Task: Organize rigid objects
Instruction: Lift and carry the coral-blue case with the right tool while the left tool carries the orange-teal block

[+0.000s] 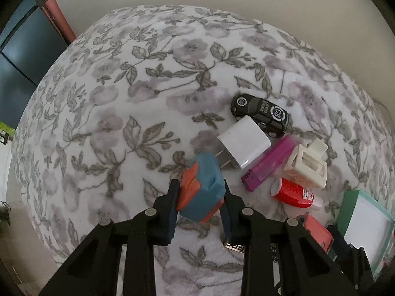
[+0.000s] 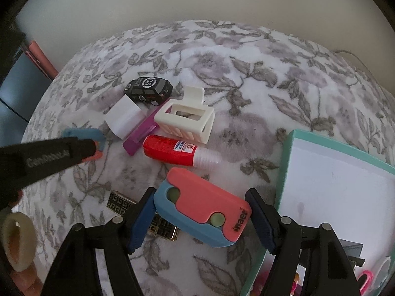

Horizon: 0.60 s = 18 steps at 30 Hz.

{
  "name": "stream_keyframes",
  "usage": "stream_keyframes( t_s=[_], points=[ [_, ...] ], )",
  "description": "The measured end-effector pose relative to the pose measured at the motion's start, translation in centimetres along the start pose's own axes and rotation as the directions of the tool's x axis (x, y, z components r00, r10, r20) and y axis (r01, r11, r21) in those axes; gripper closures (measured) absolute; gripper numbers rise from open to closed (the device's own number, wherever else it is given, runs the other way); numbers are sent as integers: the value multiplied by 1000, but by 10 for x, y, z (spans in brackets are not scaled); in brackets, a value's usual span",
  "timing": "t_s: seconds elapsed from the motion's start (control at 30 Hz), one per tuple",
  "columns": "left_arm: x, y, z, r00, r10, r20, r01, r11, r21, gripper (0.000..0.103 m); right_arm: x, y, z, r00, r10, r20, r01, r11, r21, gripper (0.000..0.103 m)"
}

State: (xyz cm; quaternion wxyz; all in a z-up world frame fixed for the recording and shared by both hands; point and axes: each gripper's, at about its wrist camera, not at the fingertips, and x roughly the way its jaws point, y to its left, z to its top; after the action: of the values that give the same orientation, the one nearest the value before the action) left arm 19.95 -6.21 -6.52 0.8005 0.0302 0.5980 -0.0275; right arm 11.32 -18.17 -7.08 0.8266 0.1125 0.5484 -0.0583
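Note:
My left gripper is shut on a blue-and-orange block, held above the floral cloth; in the right wrist view this gripper reaches in from the left. My right gripper is shut on a pink-and-blue block, its pads on the two short ends. Loose on the cloth lie a black toy car, a white charger plug, a purple case, a white hair claw and a red glue bottle.
A teal-rimmed white box stands at the right, with small items in its near end. A black-and-gold patterned piece lies under my right gripper. A pale tape roll is at the far left. A wall runs behind the cloth.

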Motion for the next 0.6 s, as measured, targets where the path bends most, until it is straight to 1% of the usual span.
stream_keyframes(
  t_s=[0.13,0.2,0.3,0.37,0.47,0.6],
  points=[
    [-5,-2,-4,1000,-11,2,11,1000,-7,71,-8,-3,1,1000,0,13,0,1000,8,28],
    [-8,1,-3,999,-36,3,36,999,-24,71,-12,-7,2,1000,-13,19,12,1000,27,28],
    [-13,7,-5,997,-77,0,77,996,-54,71,-16,-16,4,999,28,21,-30,997,70,28],
    [-15,10,-3,995,-95,4,95,993,-71,71,-18,-18,5,999,34,24,-36,996,78,28],
    [-23,14,-2,994,-103,20,104,991,-83,71,-24,-17,7,999,28,33,-30,997,75,28],
    [-38,18,-1,990,-129,50,134,986,-97,71,-37,-19,8,997,50,54,-54,995,88,28]
  ],
)
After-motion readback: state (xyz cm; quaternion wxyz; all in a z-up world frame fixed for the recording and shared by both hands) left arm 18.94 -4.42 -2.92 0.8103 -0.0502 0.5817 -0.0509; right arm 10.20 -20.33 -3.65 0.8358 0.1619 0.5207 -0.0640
